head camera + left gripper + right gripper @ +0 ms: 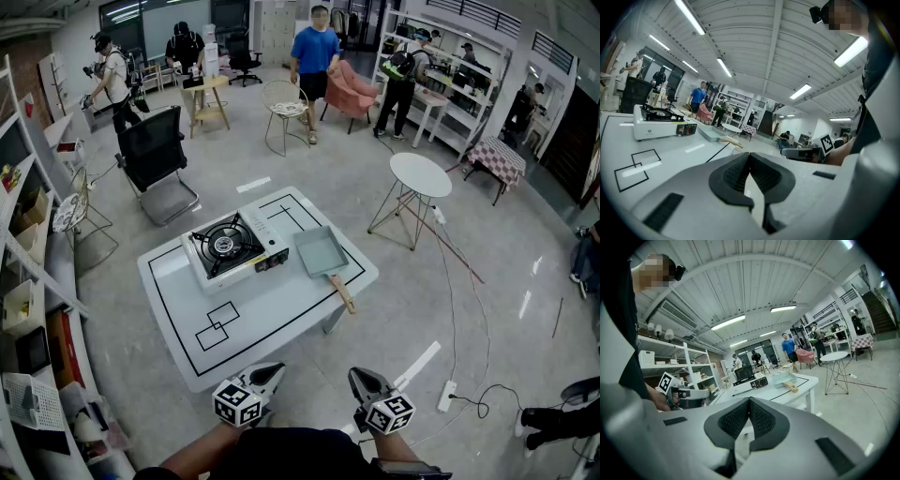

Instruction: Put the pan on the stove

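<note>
Both claws idle. The left gripper (269, 374) and right gripper (362, 379) hang well short of the stove (234, 248), off the near edge of the table (246, 330). Each has its jaws pressed together with nothing between them. The task's lift has not started.

Pan (320, 250) location: flat on the table, just beside the stove on its right as the person faces it. Whether the two touch I cannot tell. The handle (342, 293) runs away from the stove toward the table's near edge.

Risks, as I judge them:
- Both claws must open before any grasp; a closed claw would only shove the pan.
- A grip far out on the handle leaves the pan body unsupported, so it could droop or twist.
- A lift that is too low could clip the stove's side and slide the stove.
- The raised burner grate (223, 246) could leave the pan rocking if it is set off-centre.

Pan appearance: rectangular, shallow, pale grey-blue, empty, with a straight wooden handle.
</note>
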### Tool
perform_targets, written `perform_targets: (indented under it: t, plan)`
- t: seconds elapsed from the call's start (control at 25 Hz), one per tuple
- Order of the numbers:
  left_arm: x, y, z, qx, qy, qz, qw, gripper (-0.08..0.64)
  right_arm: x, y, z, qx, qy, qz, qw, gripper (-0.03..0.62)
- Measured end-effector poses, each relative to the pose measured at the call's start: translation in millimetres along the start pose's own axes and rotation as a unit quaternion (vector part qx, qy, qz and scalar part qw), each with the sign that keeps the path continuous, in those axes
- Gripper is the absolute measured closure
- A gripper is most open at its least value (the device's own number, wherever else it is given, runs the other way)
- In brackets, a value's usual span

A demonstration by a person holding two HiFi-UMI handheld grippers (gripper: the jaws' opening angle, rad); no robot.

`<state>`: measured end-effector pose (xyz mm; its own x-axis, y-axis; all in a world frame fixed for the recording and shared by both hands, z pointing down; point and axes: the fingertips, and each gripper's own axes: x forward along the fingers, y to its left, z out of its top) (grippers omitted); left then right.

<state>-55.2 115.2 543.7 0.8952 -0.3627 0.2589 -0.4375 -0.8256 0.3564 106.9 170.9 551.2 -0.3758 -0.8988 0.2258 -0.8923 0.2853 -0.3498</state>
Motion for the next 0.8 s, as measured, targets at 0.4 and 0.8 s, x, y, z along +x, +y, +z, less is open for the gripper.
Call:
perform_targets:
  t: [0.4, 0.8]
  plan:
    - [3, -5, 7, 0.008, -0.005, -0.004, 0.9999, 0.551, 1, 2, 8, -0.009, -0.006, 0.004, 1.0, 0.568]
    - [-2, -1, 8, 0.006, -0.009, -0.003, 0.9999, 0.551, 4, 2, 14, -0.005, -0.015, -0.005, 1.0, 0.566]
